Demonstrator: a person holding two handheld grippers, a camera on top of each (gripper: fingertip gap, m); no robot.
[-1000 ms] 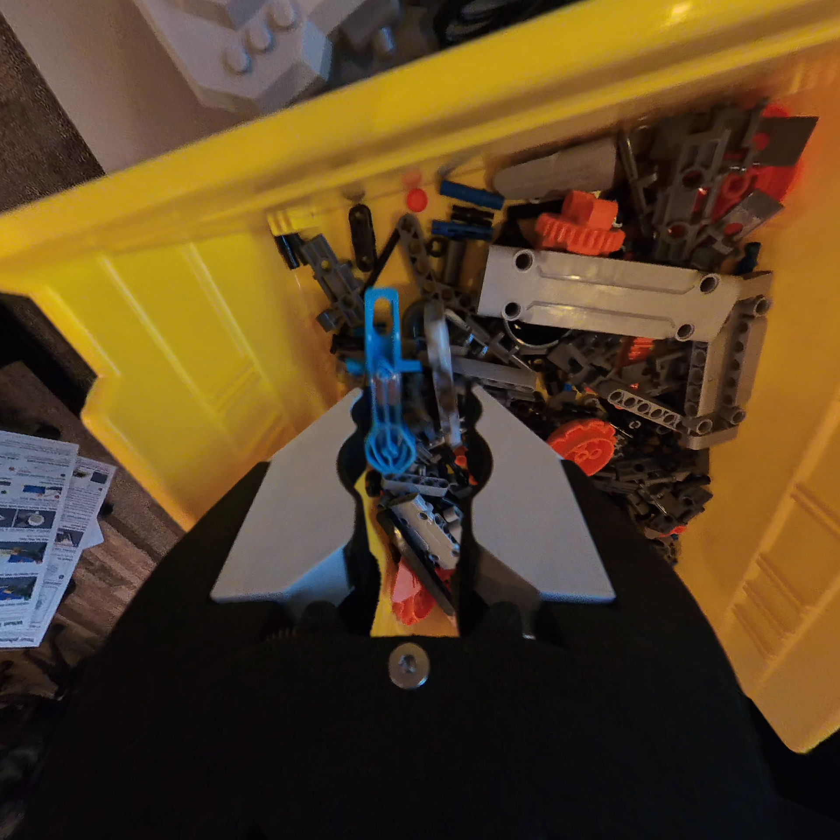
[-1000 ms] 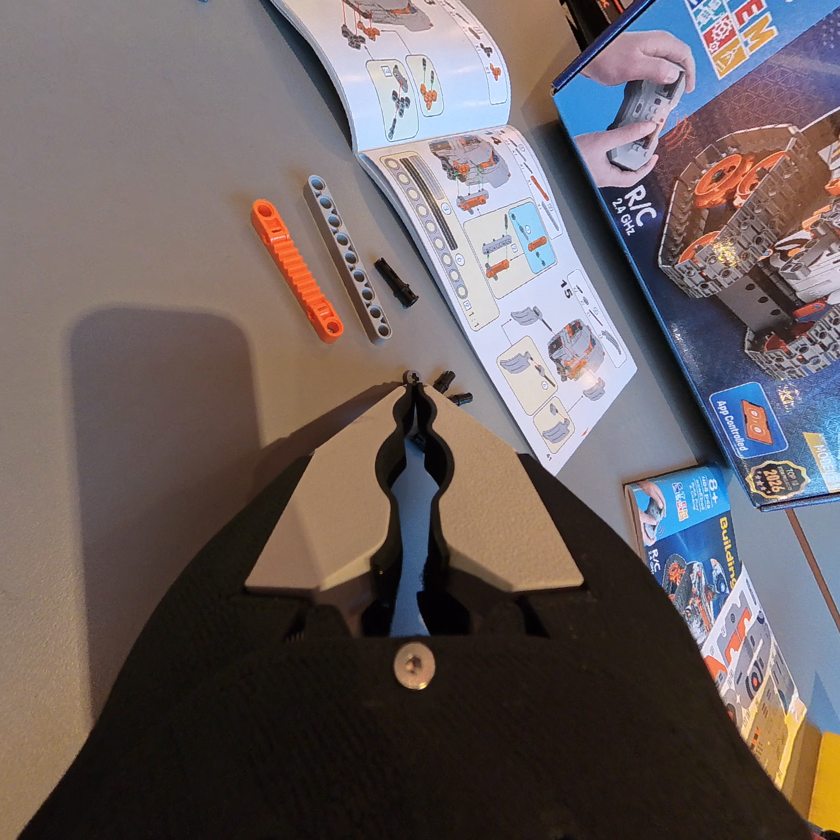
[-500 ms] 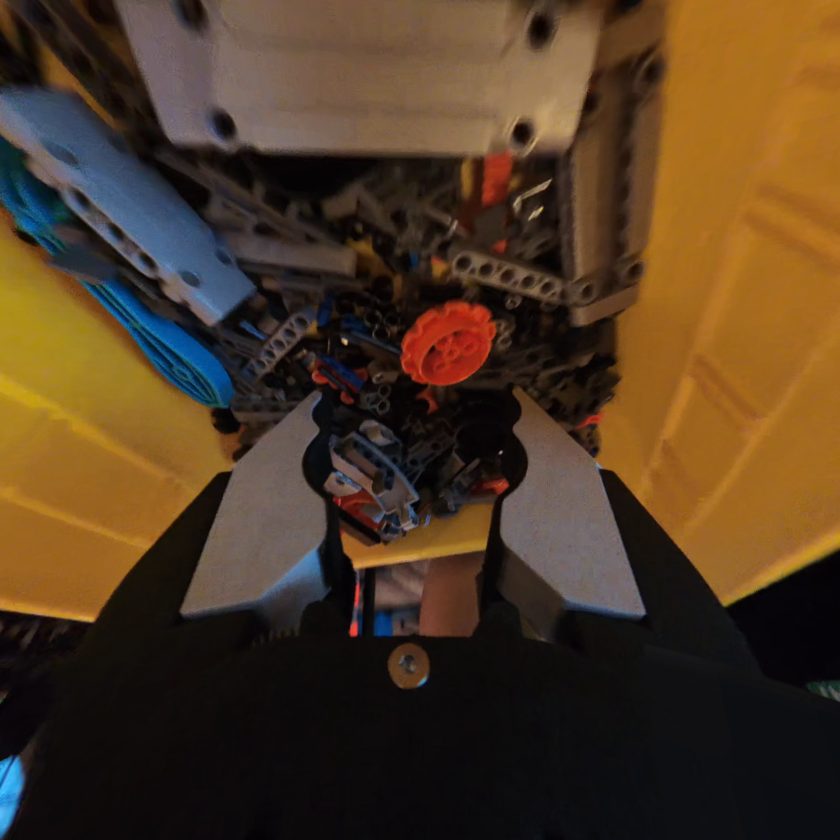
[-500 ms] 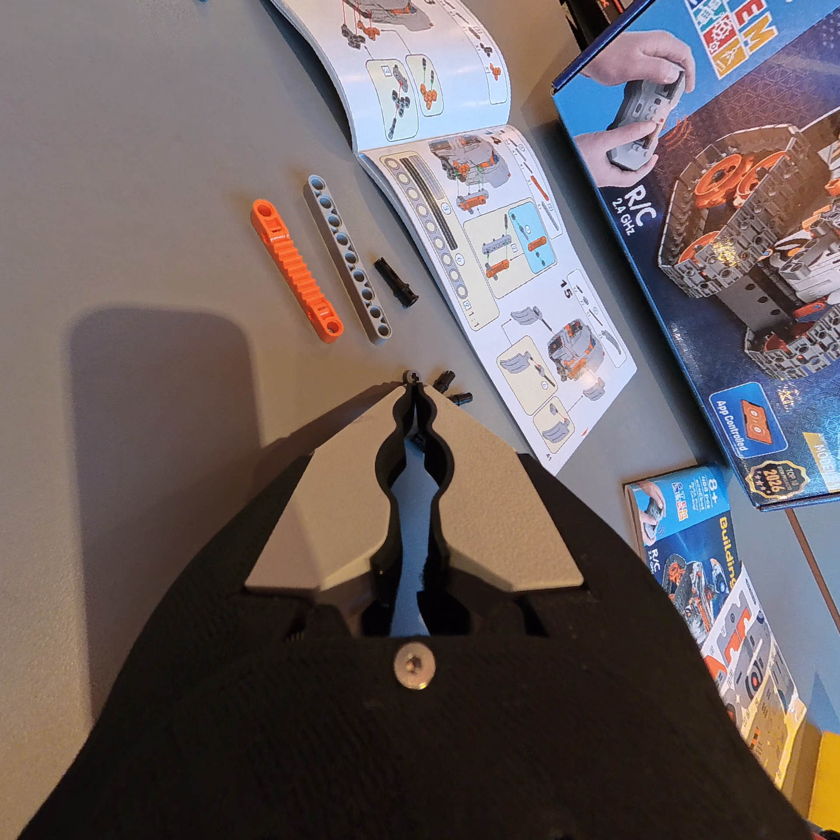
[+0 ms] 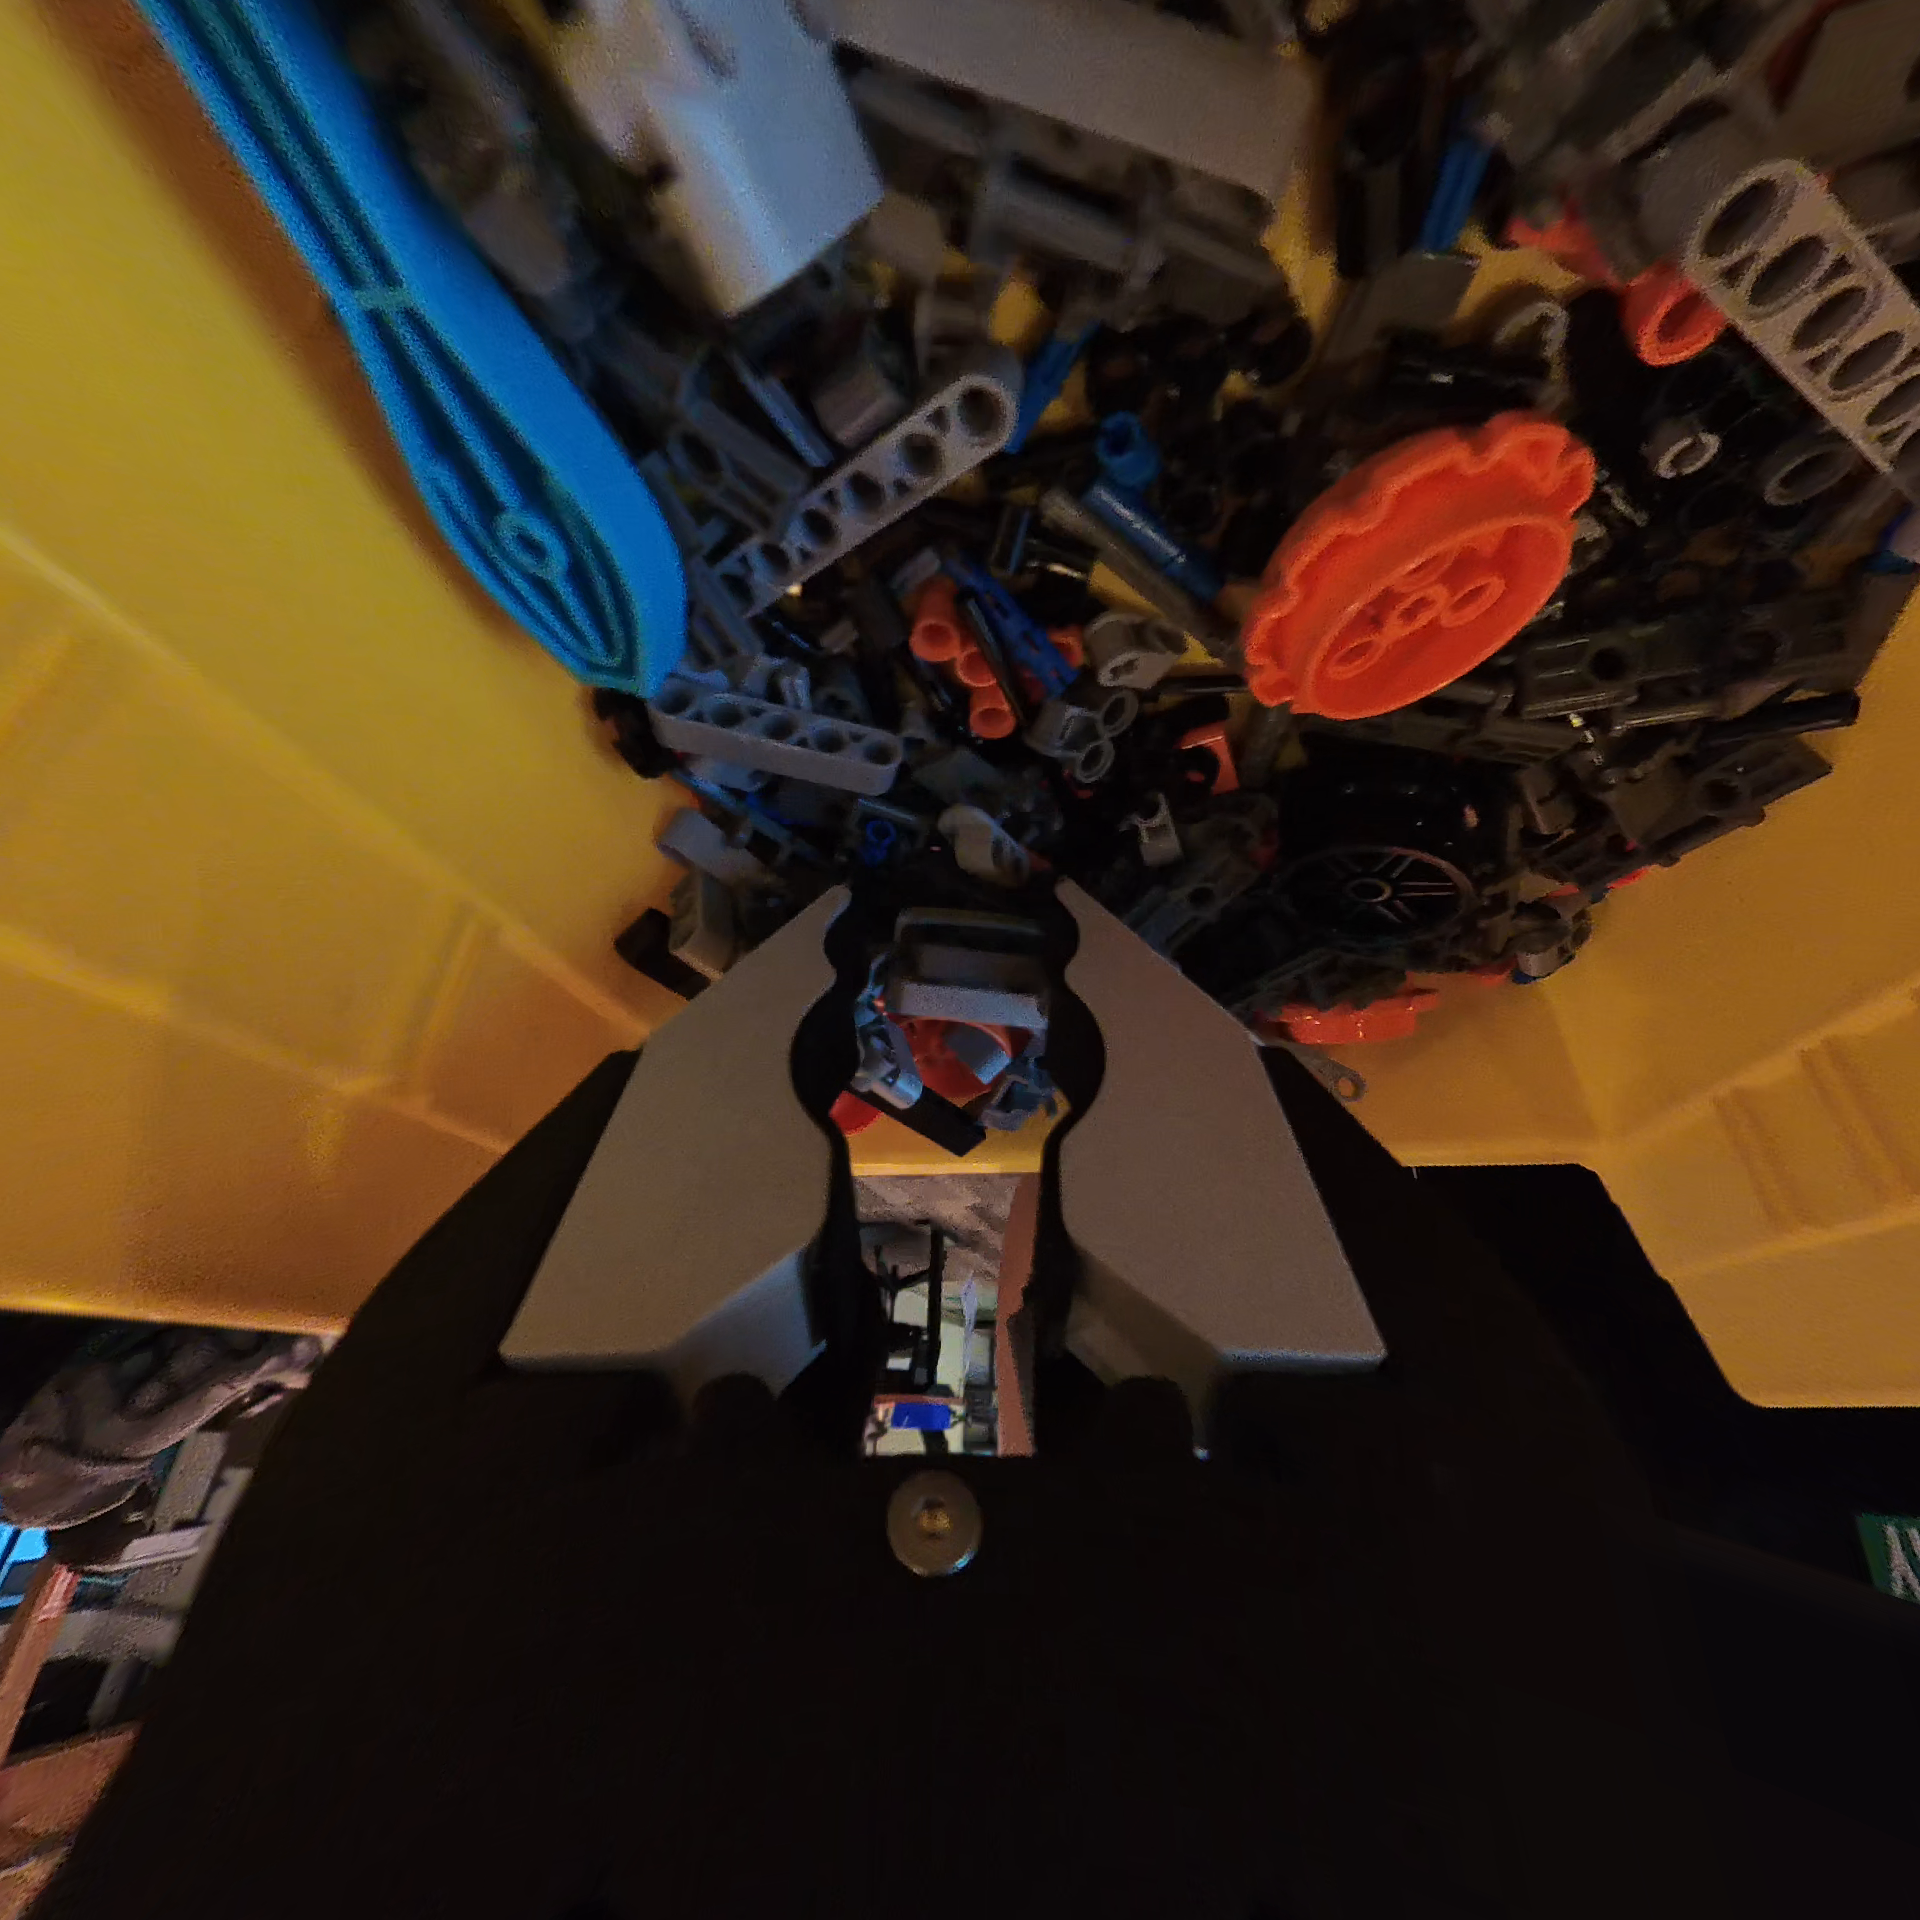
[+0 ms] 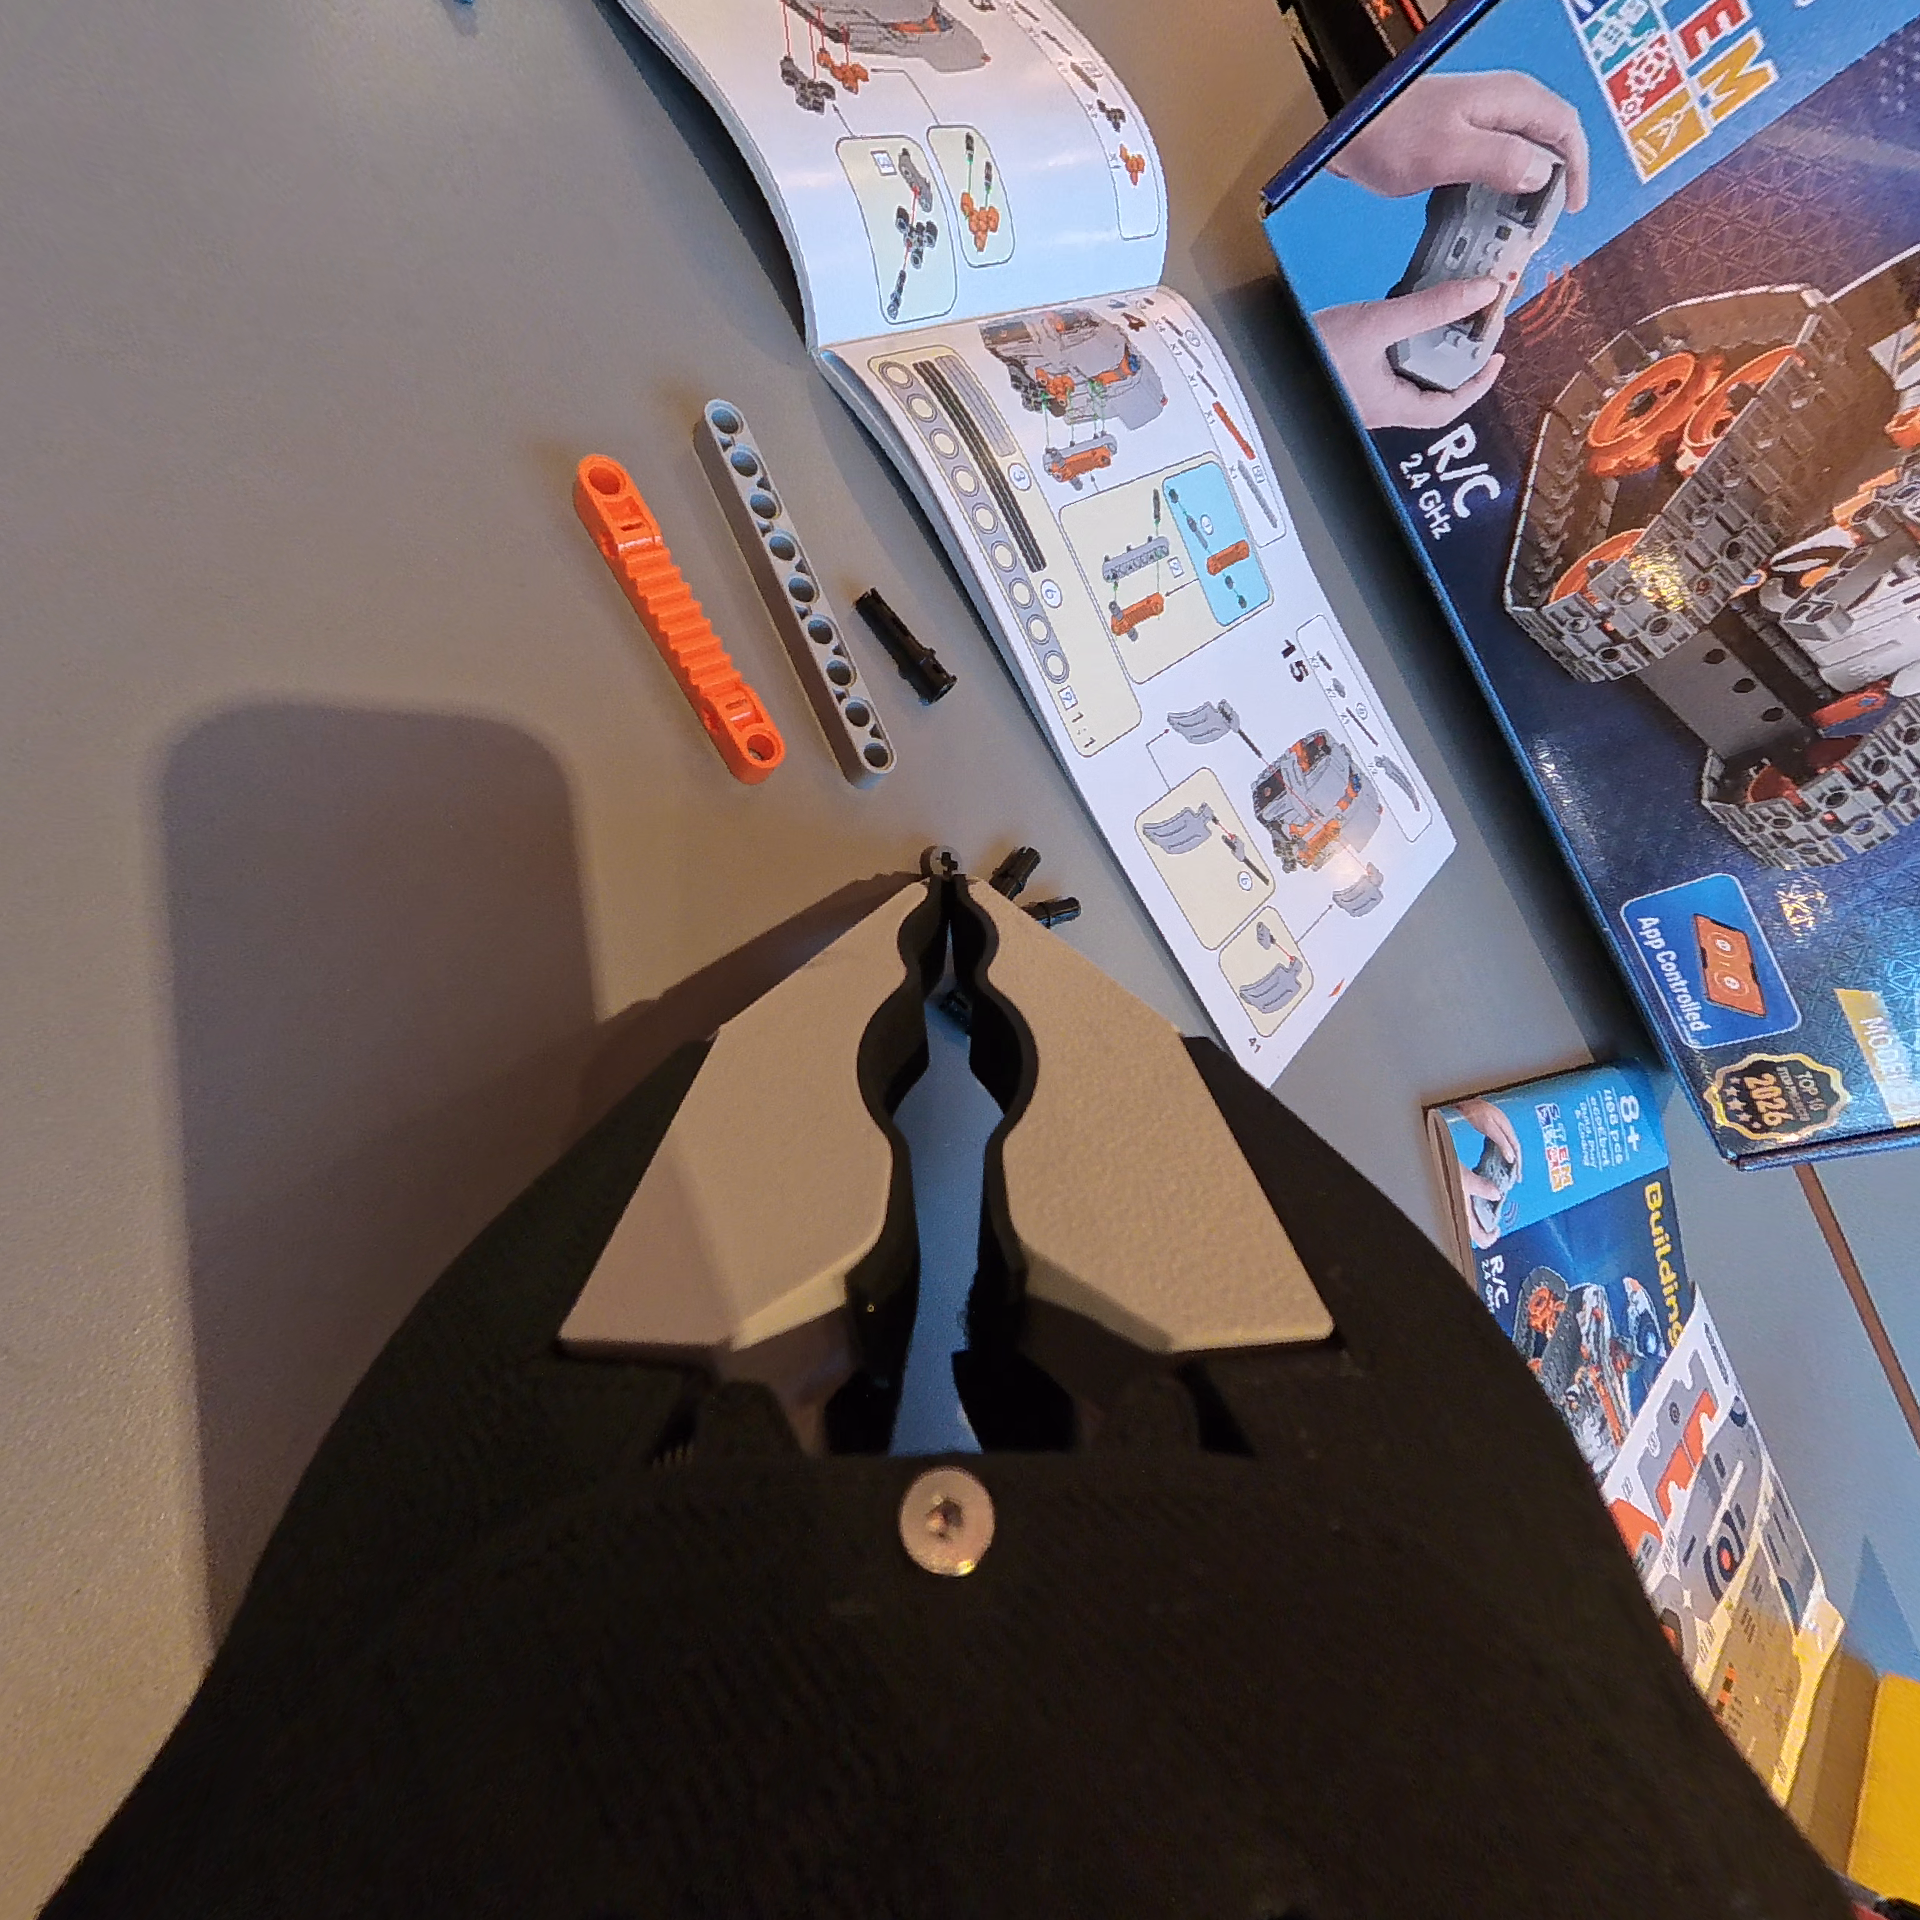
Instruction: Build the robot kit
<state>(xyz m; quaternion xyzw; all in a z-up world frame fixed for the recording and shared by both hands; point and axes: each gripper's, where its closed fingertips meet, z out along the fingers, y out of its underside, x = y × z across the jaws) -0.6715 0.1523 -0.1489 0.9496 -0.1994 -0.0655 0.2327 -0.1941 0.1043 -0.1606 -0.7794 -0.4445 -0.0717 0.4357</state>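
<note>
My left gripper [image 5: 954,904] is open, reaching down into a yellow bin [image 5: 260,883] full of loose building pieces. Its tips hang over small grey and orange pieces [image 5: 961,1023] near the bin's near wall and touch nothing that I can see. An orange gear wheel [image 5: 1418,566] lies ahead to the right and a long blue piece [image 5: 468,416] to the left. My right gripper [image 6: 945,888] is shut over a grey table [image 6: 312,416]. A small grey pin [image 6: 940,860] shows right at its tips; I cannot tell whether it is pinched.
On the table lie an orange toothed bar [image 6: 675,618], a grey holed beam [image 6: 795,592], a black pin [image 6: 904,660] and two small black pins [image 6: 1034,883]. An open instruction booklet [image 6: 1143,582], a set box [image 6: 1662,520] and a smaller booklet [image 6: 1590,1299] lie to the right. My right fingertips sit around 50 cm from my left ones. My left tips are about 40 cm from the orange toothed bar [image 6: 675,618], my right tips only 6 cm.
My left gripper has gone deeper into the bin, toward the near wall, and its jaws have narrowed. The right gripper has not moved.
</note>
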